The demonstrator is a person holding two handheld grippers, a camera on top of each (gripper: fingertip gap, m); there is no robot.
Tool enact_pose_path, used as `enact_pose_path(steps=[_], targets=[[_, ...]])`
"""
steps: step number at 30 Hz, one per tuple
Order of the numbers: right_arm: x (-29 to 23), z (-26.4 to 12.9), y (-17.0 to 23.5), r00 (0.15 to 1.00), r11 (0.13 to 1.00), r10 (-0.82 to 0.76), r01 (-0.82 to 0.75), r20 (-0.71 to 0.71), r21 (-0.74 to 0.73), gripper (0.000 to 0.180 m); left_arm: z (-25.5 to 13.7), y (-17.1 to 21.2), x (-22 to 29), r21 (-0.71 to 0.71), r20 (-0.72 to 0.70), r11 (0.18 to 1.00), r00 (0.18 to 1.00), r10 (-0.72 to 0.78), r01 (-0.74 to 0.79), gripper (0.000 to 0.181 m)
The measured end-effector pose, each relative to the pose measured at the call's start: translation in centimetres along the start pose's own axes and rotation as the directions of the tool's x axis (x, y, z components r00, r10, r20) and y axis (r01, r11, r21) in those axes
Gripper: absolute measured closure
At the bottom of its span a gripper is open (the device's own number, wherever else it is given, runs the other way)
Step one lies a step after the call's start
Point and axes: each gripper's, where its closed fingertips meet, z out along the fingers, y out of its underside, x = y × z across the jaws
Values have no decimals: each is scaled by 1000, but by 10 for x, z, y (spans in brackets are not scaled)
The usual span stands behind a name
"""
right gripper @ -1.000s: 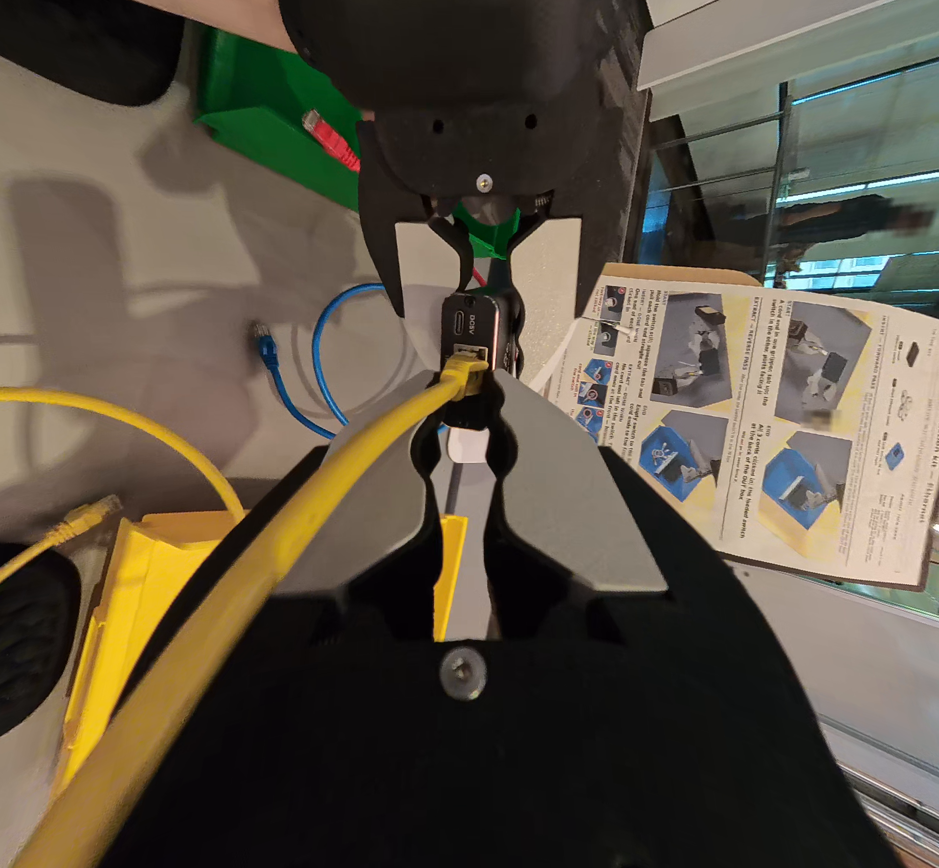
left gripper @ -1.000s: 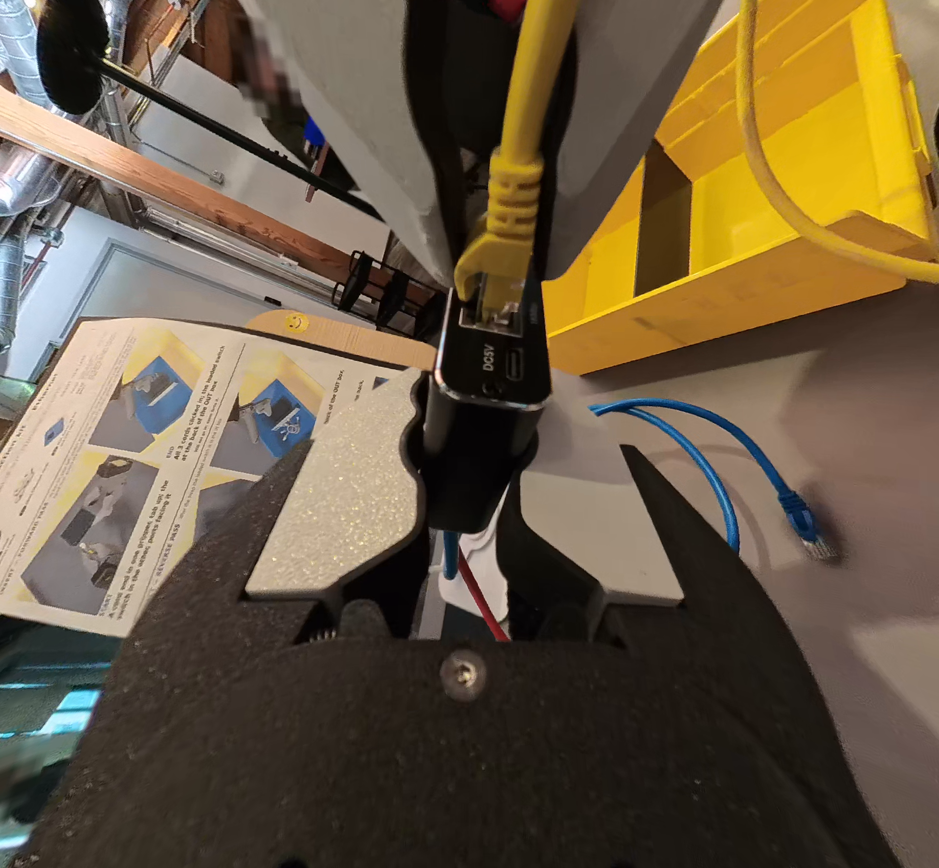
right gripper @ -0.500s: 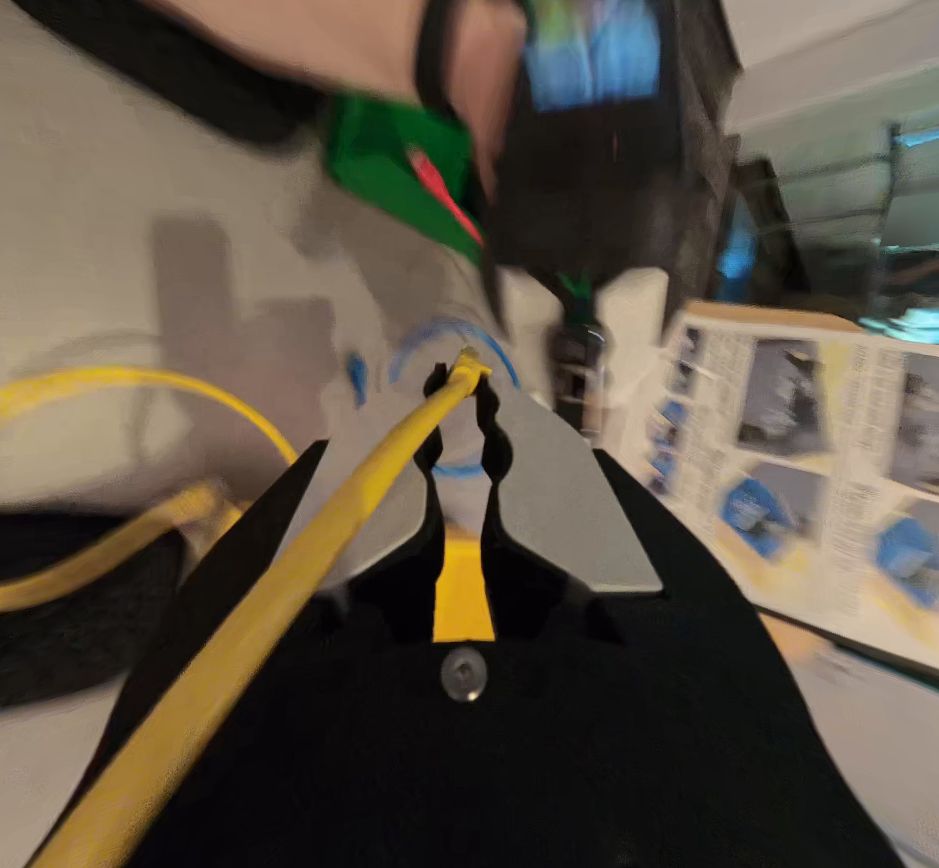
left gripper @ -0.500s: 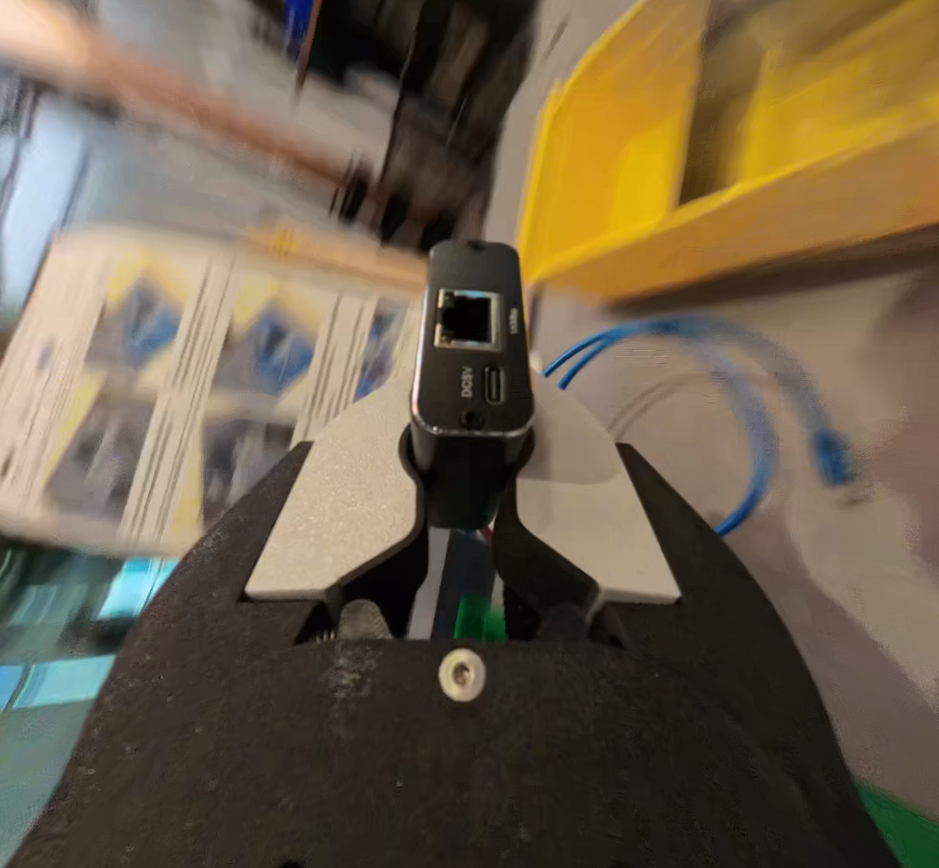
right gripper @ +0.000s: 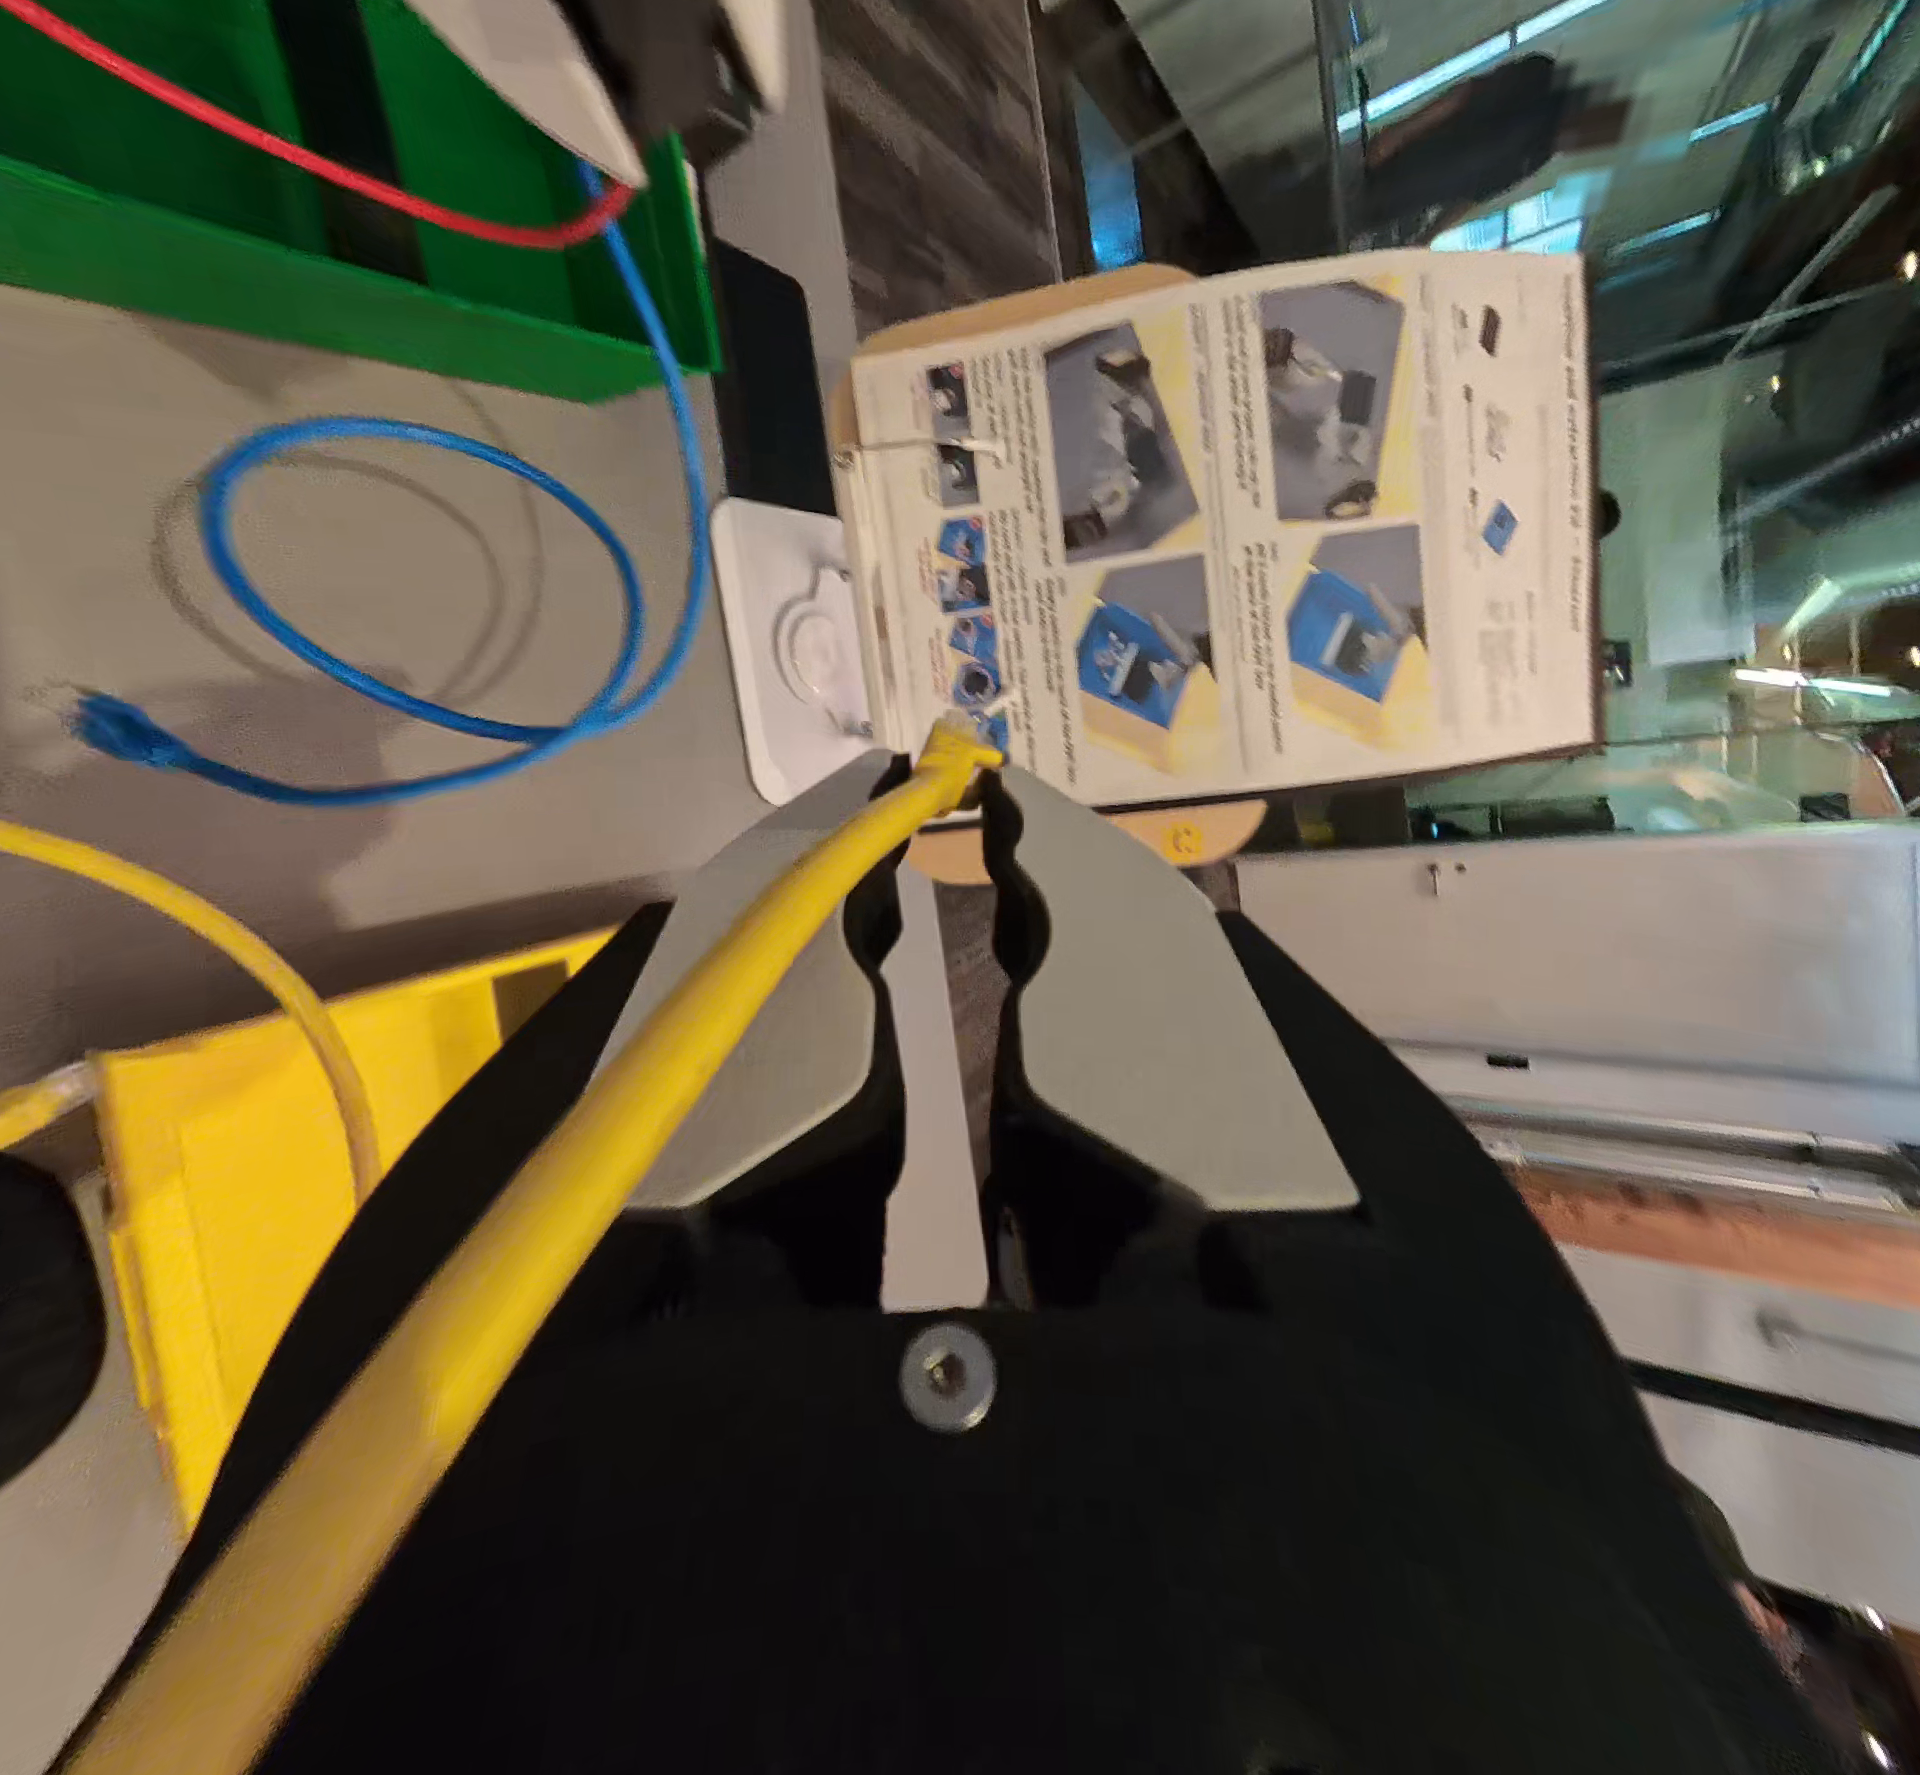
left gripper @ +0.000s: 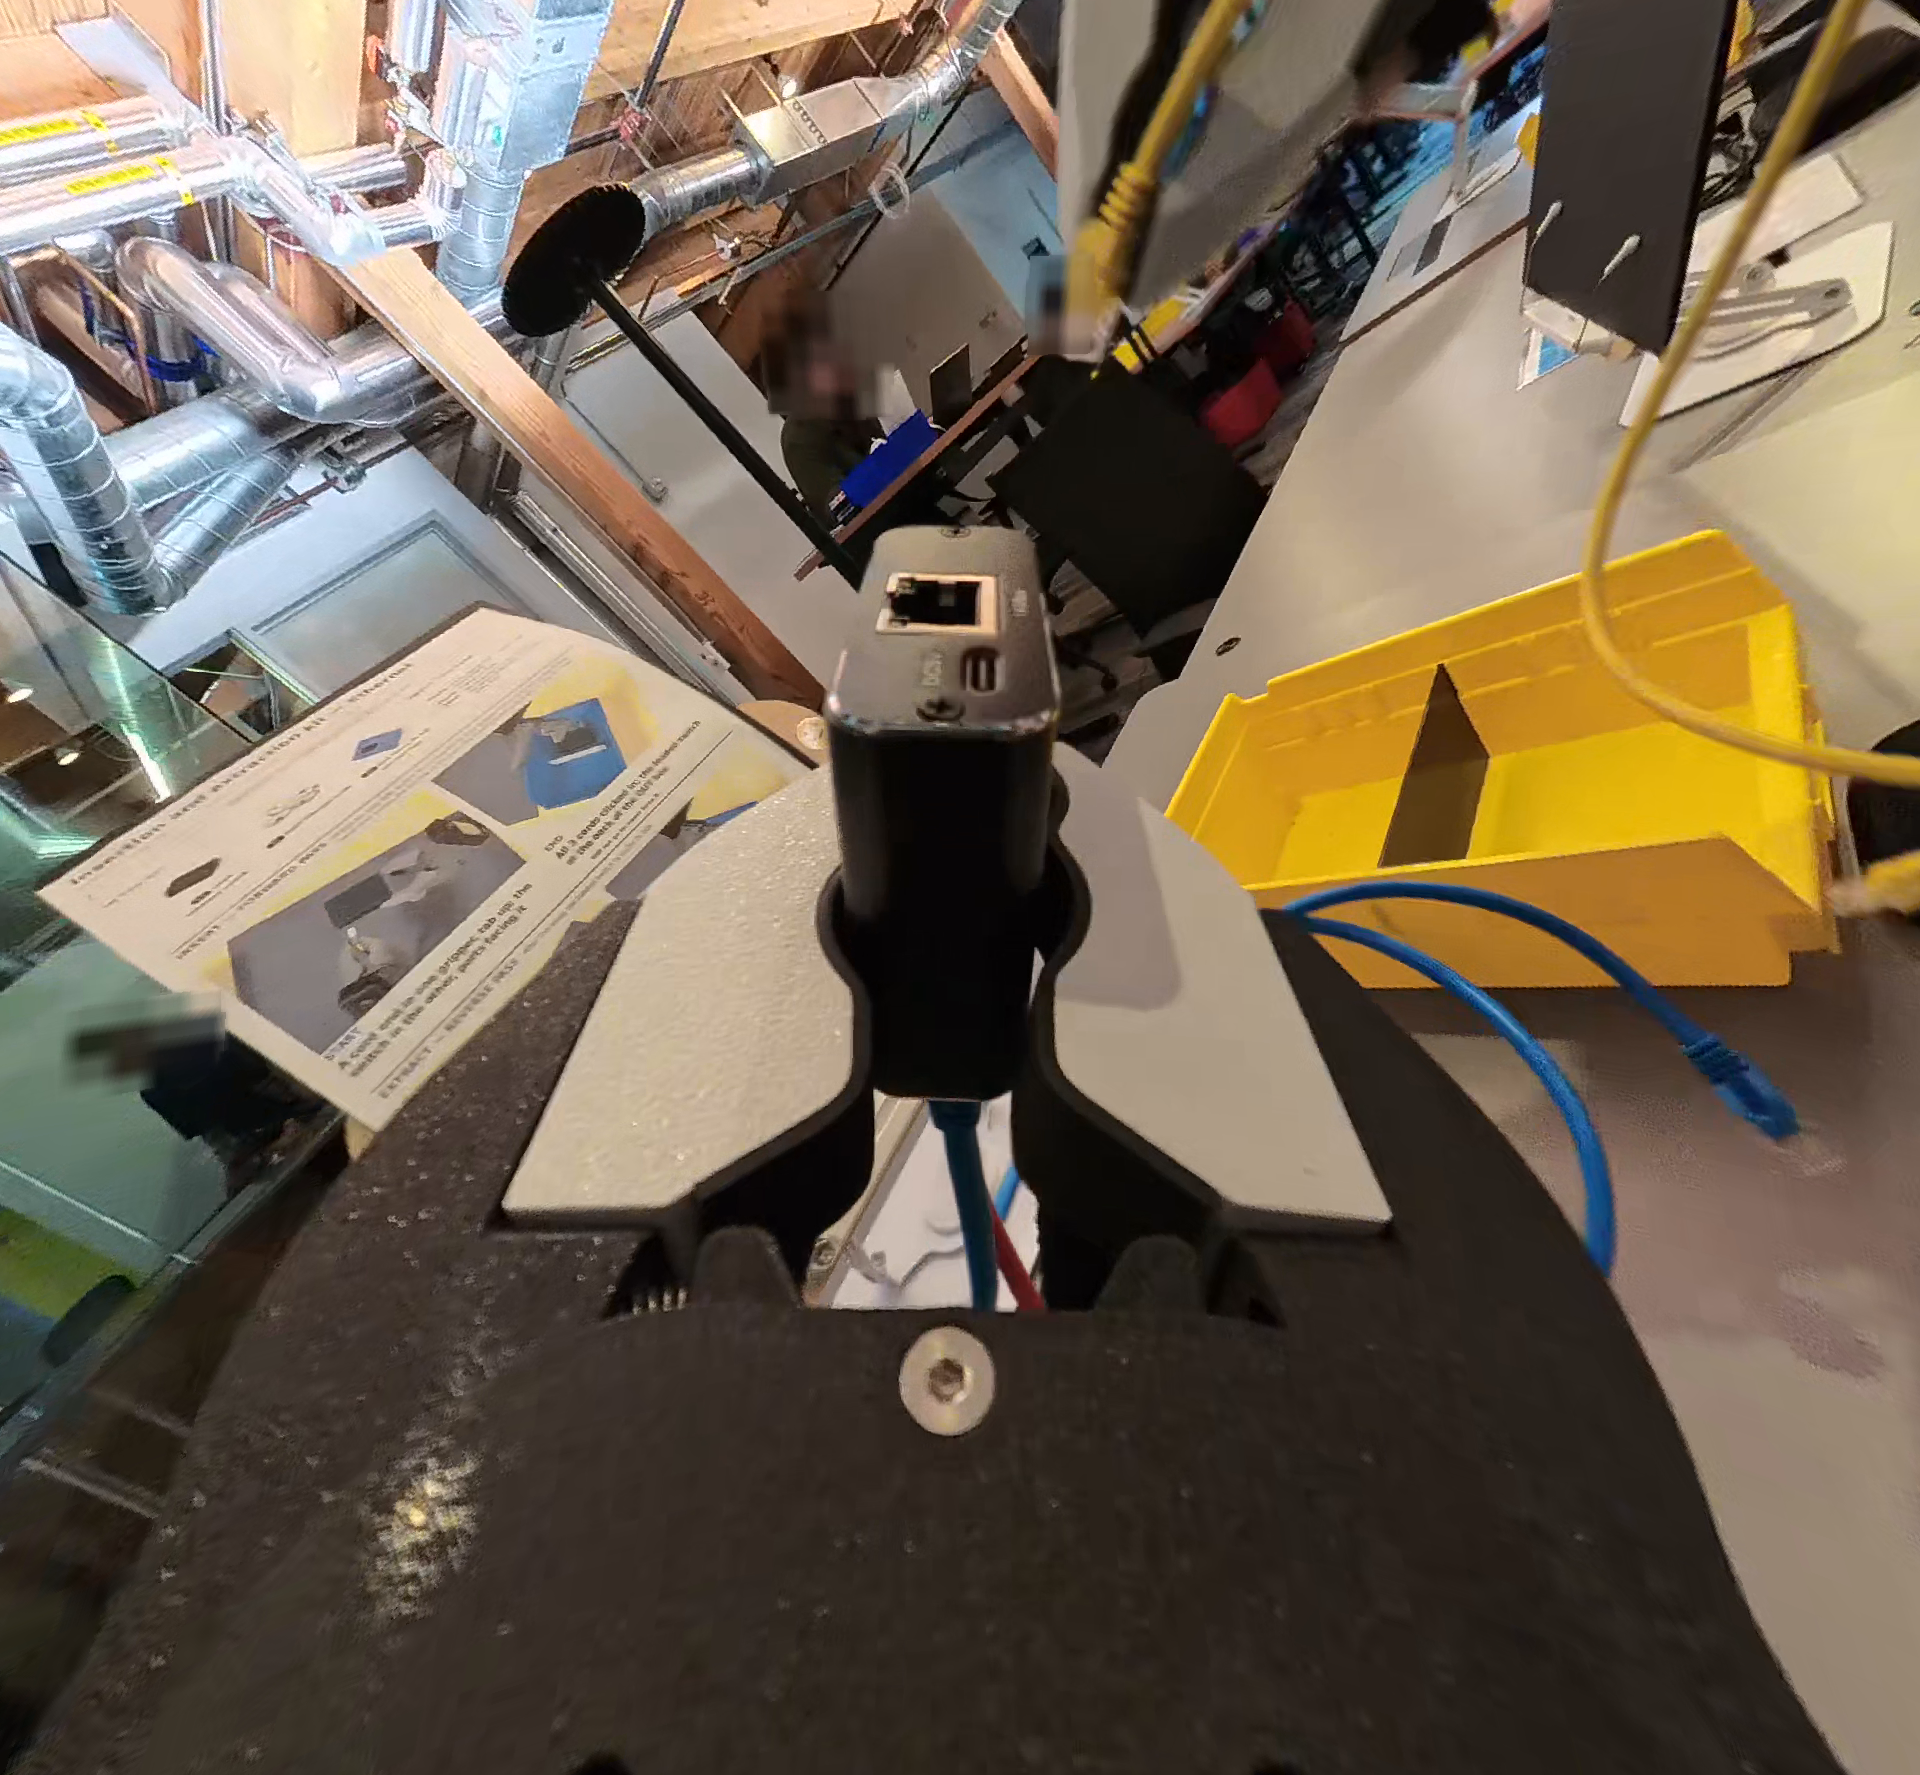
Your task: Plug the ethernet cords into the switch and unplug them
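Now: left gripper point(left gripper: 951, 904) clamped around body of black switch point(left gripper: 940, 790), held up off table, port end facing out, top ethernet port point(left gripper: 938, 603) empty. Blue cord point(left gripper: 961, 1206) and red cord point(left gripper: 1013, 1258) running down from switch's lower end, between the fingers; looks plugged there, connection itself hidden. Right gripper point(right gripper: 951, 775) pinched shut on yellow cord point(right gripper: 727, 977) right behind its plug point(right gripper: 956, 749), plug poking past fingertips, well apart from switch. Rest of yellow cord draping back toward yellow bin point(left gripper: 1507, 811).

Handling, judged: switch small, rigid, smooth metal-like shell, probably light but slippery, so mid-body grip in the finger notches seems right. Cords floppy, light, springy; only stiff part the boot behind plug, best hold there. Latch tab likely fragile, needs pressing for unplug.

Surface: flat grey table point(left gripper: 1714, 1258), matte. Loose blue cord end point(right gripper: 125, 738) coiled on it, near green bin point(right gripper: 312, 271). Printed instruction sheet point(right gripper: 1226, 530) propped at table edge. Room: open workshop, exposed ducts point(left gripper: 208, 375) and wood beams overhead, glass partition, people at desks farther back.
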Motion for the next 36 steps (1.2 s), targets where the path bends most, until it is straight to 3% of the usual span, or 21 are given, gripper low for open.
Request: enact_pose_path(steps=[10, 23, 31, 36], targets=[[86, -24, 51, 992, 966, 63, -88, -107, -242, 165, 0, 6, 4, -73, -9, 995, 998, 62, -62, 154], [67, 14, 192, 983, 830, 59, -144, -172, -539, 165, -2, 2, 8, -57, -37, 997, 998, 49, -51, 154], [58, 16, 249, 963, 738, 100, -241, -251, -630, 165, 5, 6, 16, -90, -68, 993, 995, 67, -73, 154], [15, 33, 276, 962, 683, 159, -270, -222, -679, 165, 9, 9, 21, -111, -88, 990, 993, 79, -88, 154]])
